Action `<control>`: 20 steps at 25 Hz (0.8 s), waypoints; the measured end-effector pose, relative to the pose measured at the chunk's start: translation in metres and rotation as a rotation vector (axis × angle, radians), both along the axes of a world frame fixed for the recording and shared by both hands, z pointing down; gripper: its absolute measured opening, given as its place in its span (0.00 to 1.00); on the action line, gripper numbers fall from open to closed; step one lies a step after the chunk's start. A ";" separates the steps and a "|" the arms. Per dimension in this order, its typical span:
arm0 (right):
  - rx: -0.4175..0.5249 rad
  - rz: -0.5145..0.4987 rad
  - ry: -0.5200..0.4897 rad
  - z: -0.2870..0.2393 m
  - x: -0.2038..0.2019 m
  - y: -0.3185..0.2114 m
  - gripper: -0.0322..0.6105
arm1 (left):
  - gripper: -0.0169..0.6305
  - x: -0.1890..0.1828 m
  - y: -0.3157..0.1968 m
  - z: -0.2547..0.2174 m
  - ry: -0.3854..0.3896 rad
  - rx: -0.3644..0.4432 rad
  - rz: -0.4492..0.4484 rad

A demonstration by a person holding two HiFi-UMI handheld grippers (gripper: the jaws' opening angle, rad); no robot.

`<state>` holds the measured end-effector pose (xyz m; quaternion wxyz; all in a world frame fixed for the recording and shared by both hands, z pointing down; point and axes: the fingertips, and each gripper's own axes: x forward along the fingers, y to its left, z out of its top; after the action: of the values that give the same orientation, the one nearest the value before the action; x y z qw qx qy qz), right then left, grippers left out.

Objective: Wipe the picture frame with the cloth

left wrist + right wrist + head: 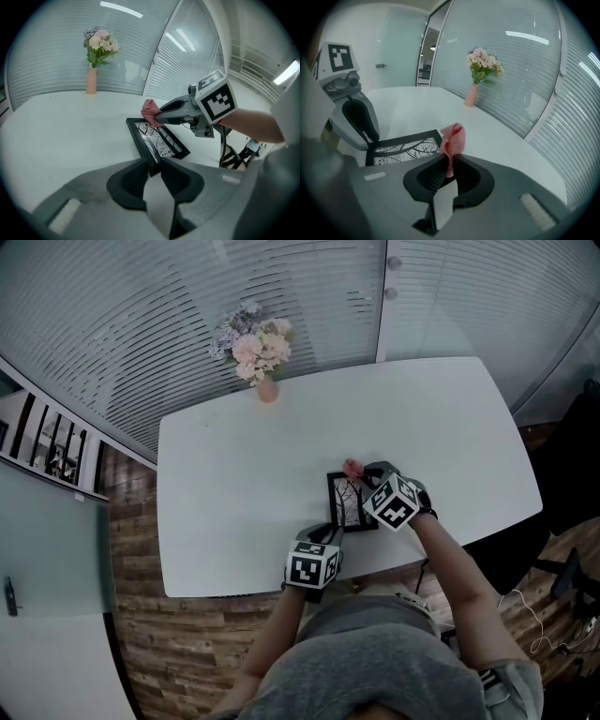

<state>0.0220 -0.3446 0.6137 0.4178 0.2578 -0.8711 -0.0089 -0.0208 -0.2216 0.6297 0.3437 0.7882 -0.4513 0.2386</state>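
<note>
My left gripper (327,532) touches the near corner of the picture frame (348,506) on the white table (234,474). My right gripper (364,474) holds the pink cloth (352,466) at its far edge.

Cool, even light is washing the white table (234,484); strip-light reflections (121,9) are glaring on the glass wall (520,89) beyond the jaws; edges are bending, corners darkening.

In the head view the right claw (364,474) covers the right side of the picture frame (344,504), and the cloth (352,466) shows only as a small pink speck. The frame's near corner is buried between the jaws of the left claw (154,165).
</note>
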 end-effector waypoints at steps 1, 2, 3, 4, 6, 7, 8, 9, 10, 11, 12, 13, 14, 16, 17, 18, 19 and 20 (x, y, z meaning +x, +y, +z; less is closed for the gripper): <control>-0.002 0.001 -0.002 0.000 0.000 0.000 0.11 | 0.17 0.000 0.000 0.000 -0.001 -0.001 -0.001; -0.005 0.002 -0.005 0.001 0.000 0.000 0.11 | 0.17 0.000 0.000 0.001 -0.002 -0.001 -0.001; -0.009 0.003 -0.007 0.001 0.001 0.001 0.11 | 0.17 0.000 0.000 0.001 -0.003 0.000 -0.002; -0.013 0.003 -0.008 0.002 0.001 0.002 0.11 | 0.17 0.001 0.000 0.000 -0.003 0.001 -0.003; -0.022 -0.001 -0.006 0.002 0.002 0.007 0.11 | 0.17 0.001 0.001 0.000 -0.005 0.002 -0.003; -0.027 -0.004 -0.005 0.003 0.002 0.009 0.11 | 0.17 0.001 0.001 0.000 -0.006 0.002 -0.004; -0.030 -0.007 -0.004 0.004 0.003 0.011 0.11 | 0.17 0.001 0.001 0.000 -0.006 0.003 -0.005; -0.033 -0.010 -0.004 0.005 0.003 0.013 0.11 | 0.17 0.001 0.001 0.000 -0.005 0.004 -0.007; -0.035 -0.012 -0.004 0.006 0.003 0.015 0.11 | 0.17 0.001 0.001 0.000 -0.005 0.005 -0.009; -0.037 -0.014 -0.004 0.006 0.003 0.017 0.11 | 0.17 0.002 0.000 0.000 -0.005 0.005 -0.010; -0.039 -0.016 -0.004 0.006 0.003 0.019 0.11 | 0.17 0.002 0.000 0.000 -0.004 0.005 -0.011; -0.042 -0.018 -0.003 0.007 0.003 0.021 0.11 | 0.17 0.001 0.000 0.000 -0.004 0.005 -0.012; -0.046 -0.020 -0.002 0.007 0.003 0.023 0.11 | 0.17 0.001 0.001 0.000 -0.005 0.004 -0.013; -0.052 -0.022 -0.001 0.007 0.003 0.026 0.11 | 0.17 0.001 0.001 -0.001 -0.006 0.004 -0.014; -0.056 -0.023 -0.002 0.007 0.003 0.028 0.11 | 0.17 0.001 0.001 -0.001 -0.007 0.004 -0.015; -0.061 -0.024 -0.003 0.007 0.003 0.030 0.11 | 0.17 0.001 0.001 -0.001 -0.007 0.005 -0.016; -0.065 -0.024 -0.004 0.007 0.004 0.032 0.11 | 0.17 0.001 0.001 -0.001 -0.008 0.005 -0.018; -0.069 -0.025 -0.006 0.007 0.004 0.034 0.11 | 0.17 0.001 0.001 -0.001 -0.009 0.005 -0.018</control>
<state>0.0260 -0.3103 0.6204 0.4239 0.2323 -0.8753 0.0164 -0.0197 -0.2202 0.6291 0.3418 0.7838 -0.4607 0.2377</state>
